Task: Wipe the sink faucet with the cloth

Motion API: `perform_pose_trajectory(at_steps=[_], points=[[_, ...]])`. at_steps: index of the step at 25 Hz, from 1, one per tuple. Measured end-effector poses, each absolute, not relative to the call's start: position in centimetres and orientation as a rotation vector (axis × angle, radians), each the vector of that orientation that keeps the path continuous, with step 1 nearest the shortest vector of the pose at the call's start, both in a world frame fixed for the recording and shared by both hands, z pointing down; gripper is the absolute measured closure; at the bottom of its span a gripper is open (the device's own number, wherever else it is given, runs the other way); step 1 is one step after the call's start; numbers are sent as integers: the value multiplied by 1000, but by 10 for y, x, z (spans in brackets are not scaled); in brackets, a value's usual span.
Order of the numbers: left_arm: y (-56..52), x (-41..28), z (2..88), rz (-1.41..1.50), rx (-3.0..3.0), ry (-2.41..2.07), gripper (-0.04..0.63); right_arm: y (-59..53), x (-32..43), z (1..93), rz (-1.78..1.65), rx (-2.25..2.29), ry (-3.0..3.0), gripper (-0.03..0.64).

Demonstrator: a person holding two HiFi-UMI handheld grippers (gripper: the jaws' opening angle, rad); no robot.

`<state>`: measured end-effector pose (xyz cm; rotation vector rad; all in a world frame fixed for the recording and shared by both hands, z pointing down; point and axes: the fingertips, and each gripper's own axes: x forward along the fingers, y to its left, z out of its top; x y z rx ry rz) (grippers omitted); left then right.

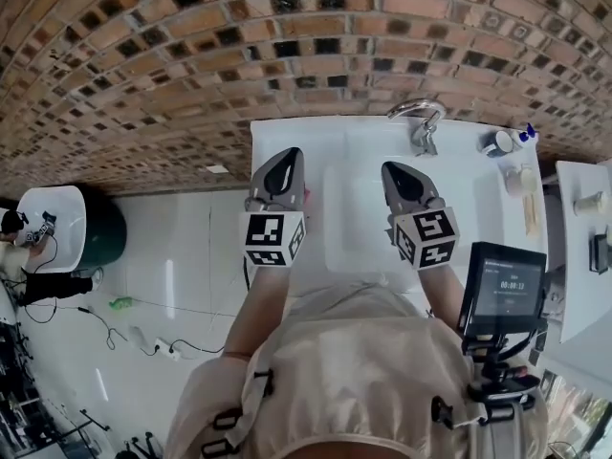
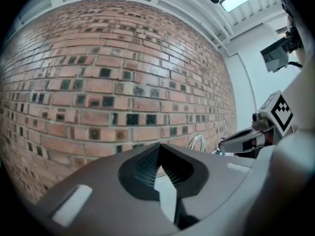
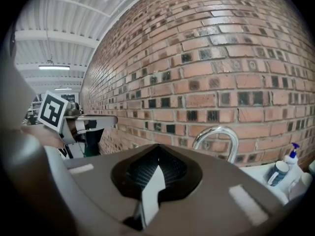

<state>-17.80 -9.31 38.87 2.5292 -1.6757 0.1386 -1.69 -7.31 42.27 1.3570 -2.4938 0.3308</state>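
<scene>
The chrome curved faucet (image 1: 418,120) stands at the back of the white sink (image 1: 287,134), against the brick wall. Both grippers are raised side by side over the sink's front part, pointing toward the wall. My left gripper (image 1: 287,155) is shut with nothing in it, and its ribbed pads meet at the tip (image 2: 158,146). My right gripper (image 1: 391,168) is also shut and empty (image 3: 157,147), a little left of and short of the faucet (image 3: 216,136). The faucet's arch (image 2: 197,141) shows beyond the left gripper too. No cloth appears in any view.
Small bottles (image 1: 499,142) and a blue-topped spray bottle (image 3: 291,157) stand on the counter right of the faucet. A screen on a stand (image 1: 502,290) is at my right side. A white side table (image 1: 579,256) is further right; a dark bin (image 1: 107,232) stands on the floor at left.
</scene>
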Motion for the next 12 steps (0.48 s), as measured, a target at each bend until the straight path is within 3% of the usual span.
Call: perform_pose_trajectory(at_steps=[12], points=[[-85,-113,384,118,2651,-1489,592,-69,-2,380,156,1313,-2607,630]])
